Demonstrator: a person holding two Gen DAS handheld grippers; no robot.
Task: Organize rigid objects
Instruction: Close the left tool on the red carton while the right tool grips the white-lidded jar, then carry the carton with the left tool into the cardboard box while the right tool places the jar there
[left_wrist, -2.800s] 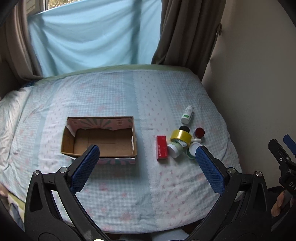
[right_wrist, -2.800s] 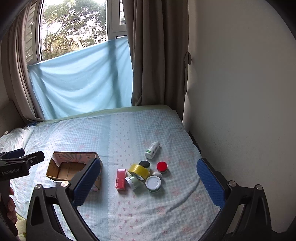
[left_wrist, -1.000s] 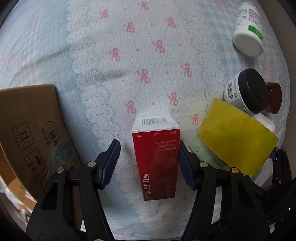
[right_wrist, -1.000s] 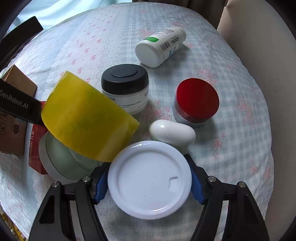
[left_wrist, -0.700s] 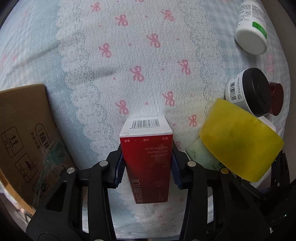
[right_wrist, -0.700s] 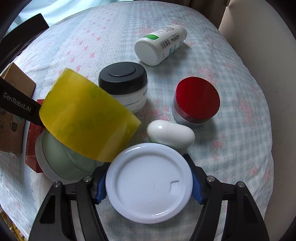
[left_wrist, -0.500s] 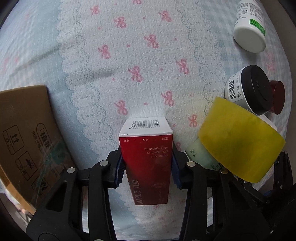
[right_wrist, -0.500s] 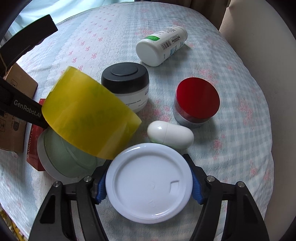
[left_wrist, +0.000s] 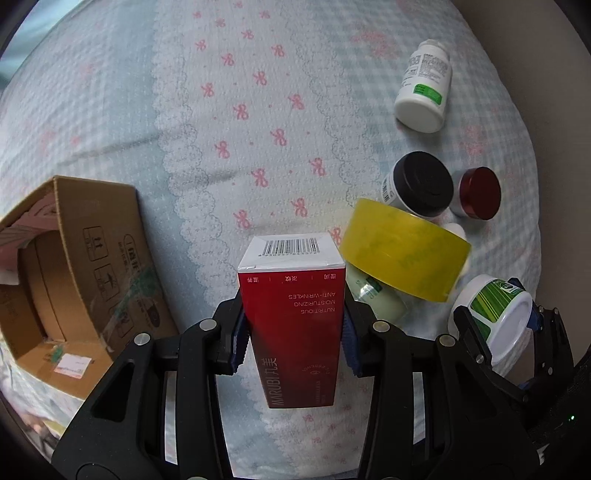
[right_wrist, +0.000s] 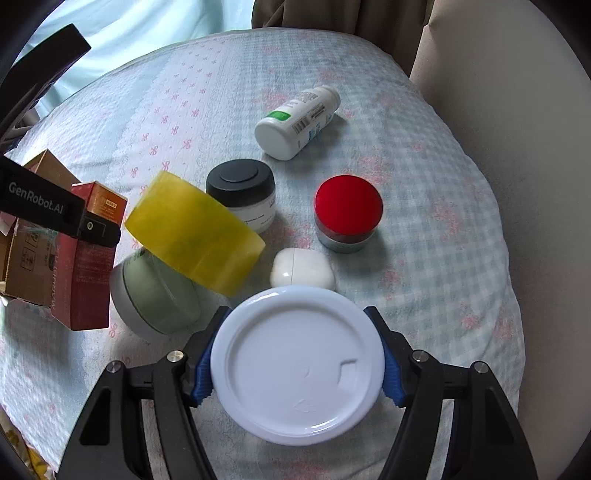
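My left gripper (left_wrist: 291, 341) is shut on a red carton (left_wrist: 295, 325) and holds it lifted above the bedspread; the carton also shows in the right wrist view (right_wrist: 86, 258). My right gripper (right_wrist: 295, 365) is shut on a white-lidded jar (right_wrist: 297, 363), seen from the side with a green label in the left wrist view (left_wrist: 495, 314). An open cardboard box (left_wrist: 70, 266) sits to the left.
On the bed lie a yellow tape roll (right_wrist: 195, 232) leaning on a pale green jar (right_wrist: 155, 295), a black-lidded jar (right_wrist: 242, 192), a red-lidded jar (right_wrist: 347, 212), a white earbud case (right_wrist: 303, 271) and a white bottle (right_wrist: 299, 120) on its side. A wall (right_wrist: 517, 129) borders the right.
My left gripper closed on the red carton and lifted it. My right gripper, around the white-lidded jar, has risen with it, and both views have pulled back from the bed.
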